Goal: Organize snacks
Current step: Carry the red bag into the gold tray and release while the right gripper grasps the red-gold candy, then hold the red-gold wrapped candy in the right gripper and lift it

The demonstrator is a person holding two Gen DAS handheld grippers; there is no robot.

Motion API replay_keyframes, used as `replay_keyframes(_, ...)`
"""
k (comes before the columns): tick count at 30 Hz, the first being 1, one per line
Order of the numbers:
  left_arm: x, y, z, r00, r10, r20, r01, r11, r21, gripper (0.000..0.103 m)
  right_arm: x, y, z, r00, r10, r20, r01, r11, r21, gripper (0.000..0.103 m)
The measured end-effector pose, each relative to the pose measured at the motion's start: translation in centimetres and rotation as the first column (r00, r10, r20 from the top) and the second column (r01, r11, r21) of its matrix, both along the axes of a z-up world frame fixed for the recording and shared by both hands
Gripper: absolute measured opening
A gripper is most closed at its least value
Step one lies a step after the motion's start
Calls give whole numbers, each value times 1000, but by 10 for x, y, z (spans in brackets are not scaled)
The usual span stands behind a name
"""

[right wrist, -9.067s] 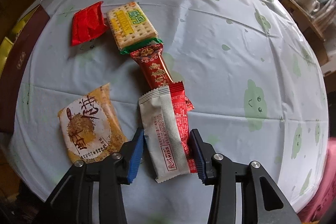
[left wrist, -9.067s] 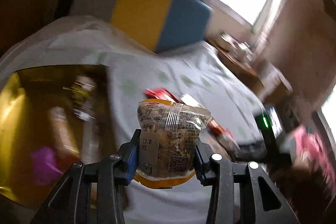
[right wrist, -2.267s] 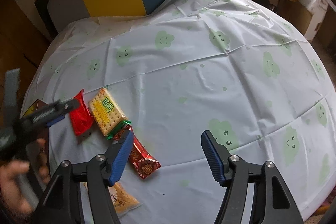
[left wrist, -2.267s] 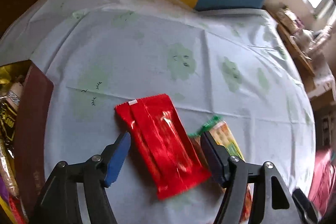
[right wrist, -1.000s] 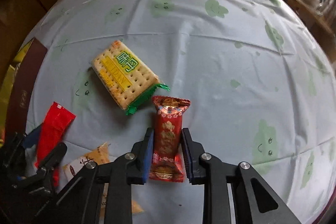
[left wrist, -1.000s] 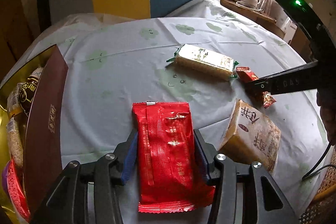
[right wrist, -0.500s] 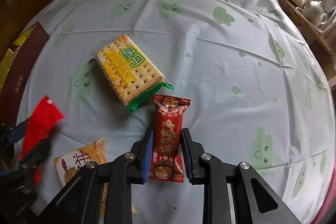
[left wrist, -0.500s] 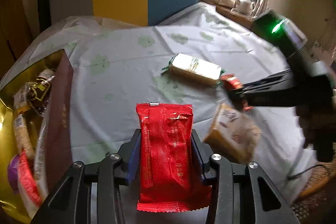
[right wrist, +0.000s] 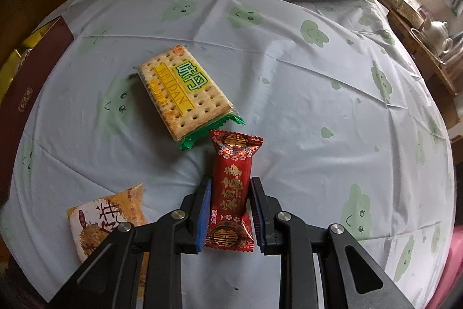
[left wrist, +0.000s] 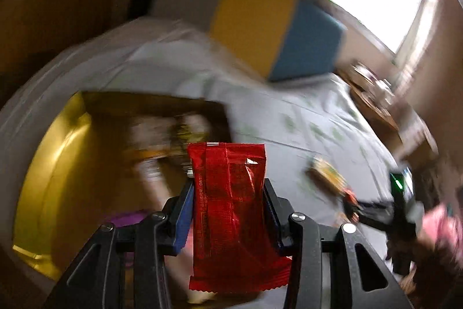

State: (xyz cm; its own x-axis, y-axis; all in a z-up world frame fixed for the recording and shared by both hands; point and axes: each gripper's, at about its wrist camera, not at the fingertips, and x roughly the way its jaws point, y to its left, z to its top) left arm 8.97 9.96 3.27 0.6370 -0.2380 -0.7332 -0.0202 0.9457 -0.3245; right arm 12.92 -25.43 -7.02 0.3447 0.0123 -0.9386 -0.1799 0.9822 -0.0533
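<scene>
Red foil fills both claws: the left claw (left wrist: 228, 219) is clamped across the flat sides of a red packet (left wrist: 230, 207), gripping it at mid-length so the pack stands straight out ahead of the fingers and will not droop. That view is blurred, but the packet hangs over the near edge of a gold box (left wrist: 58, 164) with other wrappers lying inside, which reads as a carry toward a drop among them. The right claw (right wrist: 230, 210) is pinched on a patterned red candy (right wrist: 233, 184), taken around its narrow body with the crimped ends left free, a hold that suits so slim a bar. Whether the candy has left the counter (right wrist: 318, 106) I cannot tell. A cracker pack (right wrist: 183, 94) lies just beyond it, its green end close to the candy's tip, and an orange pack (right wrist: 107, 219) lies to the lower left, both flat on the cloth and not yet sorted. The box's brown wall (right wrist: 31, 71) shows at the counter's left edge, so the candy's trip there looks short.
</scene>
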Motion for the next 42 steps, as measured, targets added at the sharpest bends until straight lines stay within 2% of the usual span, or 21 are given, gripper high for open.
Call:
replay_keyframes(4, 13, 43, -19, 989, 103, -104, -117, 983, -140, 44, 0, 1, 1, 1000, 5, 0, -5, 1000, -5, 26)
replay_keyframes(6, 18, 50, -23, 983, 135, -121, -155, 971, -181, 44, -1, 2, 2, 1000, 8, 2, -8, 1000, -11, 26)
replay_keyframes(12, 38, 37, -29, 983, 117, -141, -149, 960, -239, 44, -1, 4, 2, 1000, 11, 4, -11, 1000, -17, 26)
replay_keyframes(16, 59, 29, -44, 976, 104, -192, -151, 957, -249, 48, -1, 5, 3, 1000, 14, 4, -14, 1000, -22, 26)
replay_keyframes(19, 66, 29, -60, 961, 126, -248, -186, 954, -235, 48, -1, 4, 3, 1000, 14, 4, -14, 1000, -22, 26)
replay_keyframes(21, 62, 29, -61, 958, 139, -250, -191, 961, -200, 48, -1, 4, 3, 1000, 15, 4, -15, 1000, -23, 26)
replay_keyframes(24, 53, 25, -57, 968, 130, -213, -161, 978, -133, 48, -1, 5, 2, 1000, 18, 3, -18, 1000, -24, 26)
replay_keyframes(26, 46, 22, -53, 972, 141, -189, -155, 986, -62, 48, 0, 5, 3, 1000, 21, 2, -21, 999, -27, 26)
replay_keyframes(29, 34, 9, -49, 980, 137, -141, -132, 990, 47, 48, 0, 5, 3, 1000, 26, 3, -26, 999, -32, 26)
replay_keyframes(33, 17, -5, -47, 988, 101, -117, -85, 988, 132, 48, -1, 7, 3, 999, 33, 7, -33, 999, -43, 26)
replay_keyframes(37, 3, -12, -41, 994, 79, -82, -62, 981, 186, 48, -3, 9, 3, 999, 38, 11, -37, 998, -54, 26)
replay_keyframes(42, -3, -15, -32, 997, 64, -50, -52, 975, 216, 49, -4, 10, 3, 999, 39, 13, -38, 998, -57, 26)
